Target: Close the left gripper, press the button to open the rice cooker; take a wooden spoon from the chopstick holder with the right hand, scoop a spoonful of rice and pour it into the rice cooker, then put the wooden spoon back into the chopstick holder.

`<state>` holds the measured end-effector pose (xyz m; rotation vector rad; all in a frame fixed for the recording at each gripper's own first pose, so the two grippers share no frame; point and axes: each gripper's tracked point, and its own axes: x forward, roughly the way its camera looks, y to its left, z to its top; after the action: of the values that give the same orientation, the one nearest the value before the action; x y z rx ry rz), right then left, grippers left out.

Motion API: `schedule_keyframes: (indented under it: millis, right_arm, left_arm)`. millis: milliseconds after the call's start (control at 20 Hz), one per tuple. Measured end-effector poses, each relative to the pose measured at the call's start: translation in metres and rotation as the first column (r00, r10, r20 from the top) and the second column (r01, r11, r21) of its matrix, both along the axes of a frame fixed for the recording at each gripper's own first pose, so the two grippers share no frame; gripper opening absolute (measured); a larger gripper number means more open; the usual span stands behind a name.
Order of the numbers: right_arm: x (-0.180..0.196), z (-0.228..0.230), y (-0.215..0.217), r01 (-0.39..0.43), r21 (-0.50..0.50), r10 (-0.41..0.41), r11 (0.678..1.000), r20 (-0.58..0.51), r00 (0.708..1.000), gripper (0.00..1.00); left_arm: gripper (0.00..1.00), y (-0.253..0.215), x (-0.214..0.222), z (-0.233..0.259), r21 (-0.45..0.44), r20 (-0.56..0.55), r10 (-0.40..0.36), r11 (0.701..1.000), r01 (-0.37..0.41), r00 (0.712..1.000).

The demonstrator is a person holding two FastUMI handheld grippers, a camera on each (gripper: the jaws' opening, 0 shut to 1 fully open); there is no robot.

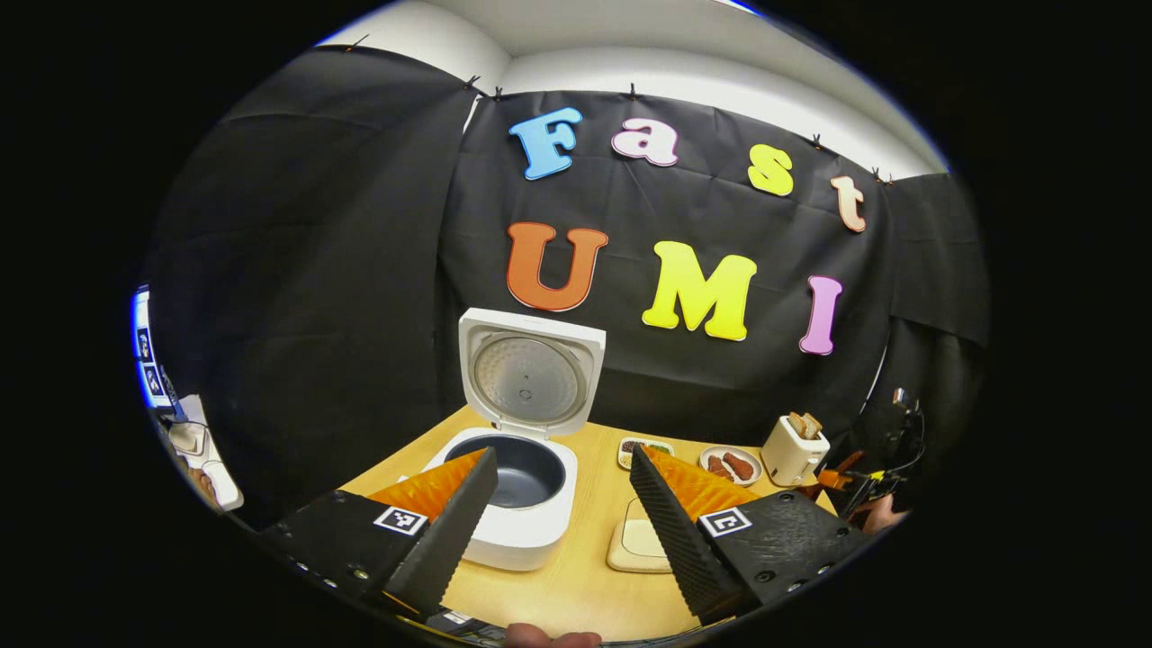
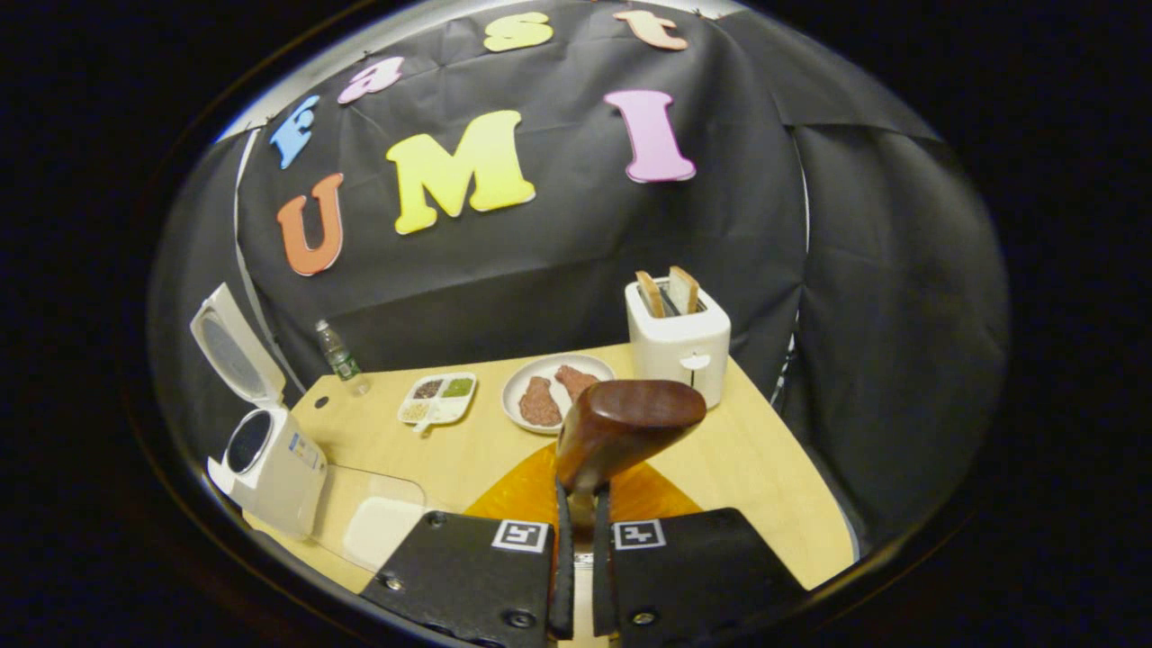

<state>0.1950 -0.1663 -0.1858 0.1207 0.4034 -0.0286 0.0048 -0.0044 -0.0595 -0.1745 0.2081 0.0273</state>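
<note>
The white rice cooker stands open on the wooden table, its lid upright and its dark inner pot bare. My left gripper hovers just in front of it, open, with nothing between its fingers. The cooker also appears in the right gripper view, at the far left of the table. My right gripper is shut on the handle of a brown wooden spoon, held above the table's near middle. The spoon's bowl points forward. I cannot tell whether it holds rice.
A divided dish of grains and a plate with meat pieces sit mid-table, with a white toaster holding bread to their right. A water bottle stands at the back. A clear mat lies beside the cooker.
</note>
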Motion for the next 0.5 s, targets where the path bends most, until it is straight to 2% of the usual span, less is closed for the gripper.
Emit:
schedule_keyframes:
  millis: [200,350,500]
  right_arm:
    - [-0.025,0.038,0.069,-0.031,-0.008,0.032,0.999,0.049,0.998,0.13]
    - [-0.031,0.036,0.12,-0.05,0.012,0.05,0.999,0.037,0.998,0.13]
    - [-0.032,0.016,0.162,-0.076,-0.015,0.076,0.997,-0.005,0.997,0.13]
  left_arm:
    - [0.94,0.032,-0.002,-0.004,0.023,0.029,-0.066,0.998,0.066,0.997]
    - [0.94,0.055,-0.006,-0.011,0.015,0.032,-0.092,0.996,0.092,0.995]
    - [0.94,0.071,-0.006,-0.013,0.031,0.033,-0.117,0.993,0.116,0.993]
